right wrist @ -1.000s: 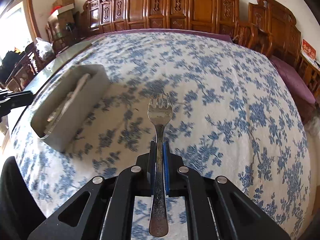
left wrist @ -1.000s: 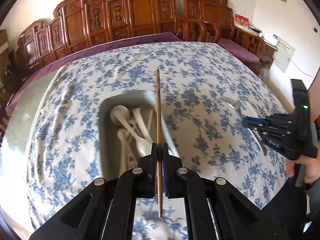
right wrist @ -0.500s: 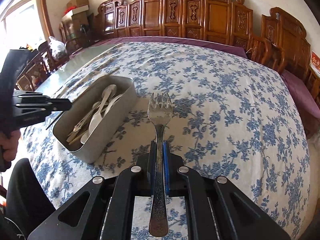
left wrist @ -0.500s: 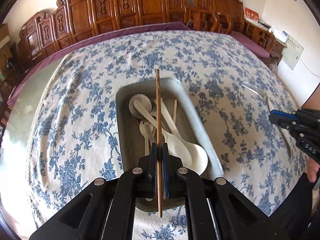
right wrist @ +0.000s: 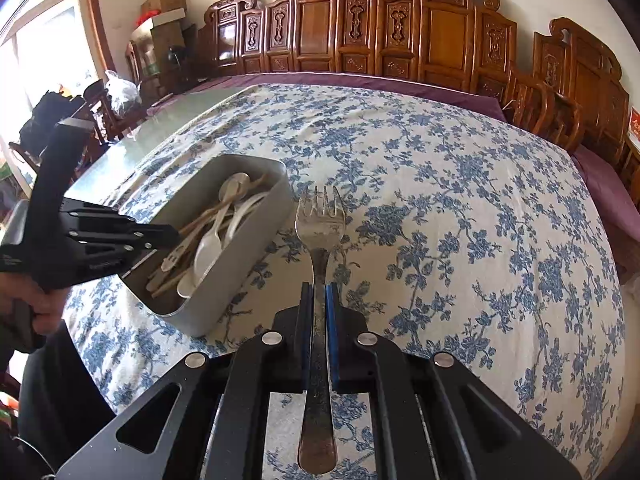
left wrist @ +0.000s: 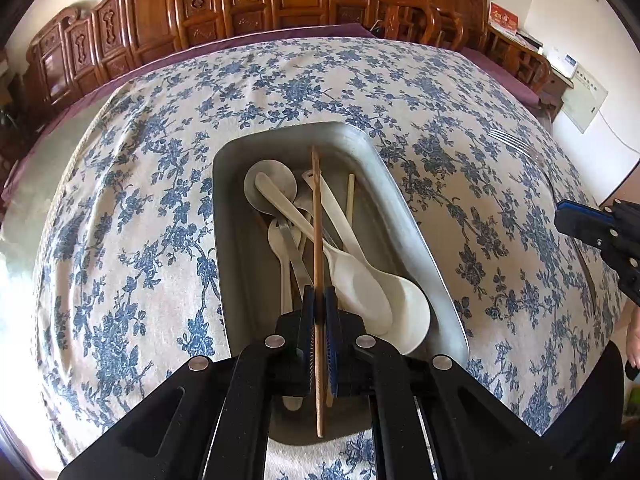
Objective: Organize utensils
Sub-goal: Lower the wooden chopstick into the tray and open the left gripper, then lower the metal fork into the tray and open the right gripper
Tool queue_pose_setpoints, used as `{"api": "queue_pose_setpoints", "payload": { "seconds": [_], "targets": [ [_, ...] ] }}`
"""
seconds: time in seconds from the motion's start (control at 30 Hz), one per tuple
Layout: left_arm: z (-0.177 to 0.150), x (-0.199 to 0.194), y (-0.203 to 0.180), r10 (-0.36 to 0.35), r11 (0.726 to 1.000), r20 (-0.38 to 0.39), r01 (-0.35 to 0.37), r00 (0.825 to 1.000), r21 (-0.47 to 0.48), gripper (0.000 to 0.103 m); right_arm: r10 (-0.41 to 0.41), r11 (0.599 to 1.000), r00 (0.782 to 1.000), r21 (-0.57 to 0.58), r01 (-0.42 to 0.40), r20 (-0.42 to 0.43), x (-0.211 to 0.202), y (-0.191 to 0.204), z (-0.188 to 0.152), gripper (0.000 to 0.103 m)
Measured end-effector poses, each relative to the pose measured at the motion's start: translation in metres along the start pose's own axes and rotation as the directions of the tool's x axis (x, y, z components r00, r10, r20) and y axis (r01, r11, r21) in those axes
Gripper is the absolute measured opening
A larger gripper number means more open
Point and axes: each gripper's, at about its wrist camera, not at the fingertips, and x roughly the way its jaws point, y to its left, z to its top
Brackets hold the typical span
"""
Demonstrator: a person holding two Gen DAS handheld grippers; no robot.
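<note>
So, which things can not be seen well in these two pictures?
- Utensils at the bottom of the metal tray: left wrist view, covered by white spoons and the held chopstick.
- Same utensils: right wrist view, blurred, partly behind the left gripper.
- Right gripper: left wrist view, cut off by the edge.

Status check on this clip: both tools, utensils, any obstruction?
Left tool shut on thin wooden chopstick, over grey metal tray of white spoons. Right tool shut on steel fork, beside tray. Nothing blocking.
</note>
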Motion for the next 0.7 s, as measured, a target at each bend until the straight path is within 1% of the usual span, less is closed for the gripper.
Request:
{"api": "queue_pose_setpoints", "payload": {
  "seconds": [0.13,0.3,0.37,0.4,0.7],
  "targets": [
    [0.003,0.002,0.003,-0.006,1.0,0.002,0.006,1.0,-0.013,0.004,0.013,1.0,1.0,-0.009,-0.013,0.002,0.002,0.01,0.005,0.008],
    [0.003,-0.007,0.005,-0.008,1.0,0.029,0.009,1.0,-0.012,0.006,0.034,0.999,0.999,-0.027,-0.034,0.006,0.005,0.025,0.012,0.008],
    [0.002,-0.013,0.008,-0.009,1.0,0.044,0.009,0.999,-0.018,0.013,0.041,0.999,0.999,-0.034,-0.041,0.005,0.007,0.03,0.015,0.008],
    [0.001,-0.017,0.009,-0.009,1.0,0.054,0.01,0.999,-0.022,0.015,0.044,0.998,0.999,-0.036,-0.043,0.005,0.008,0.033,0.017,0.008],
    [-0.002,-0.045,0.032,-0.003,0.998,0.104,0.01,0.995,-0.059,0.016,0.089,0.994,0.996,-0.059,-0.088,0.004,0.023,0.064,0.038,0.008]
  ]
}}
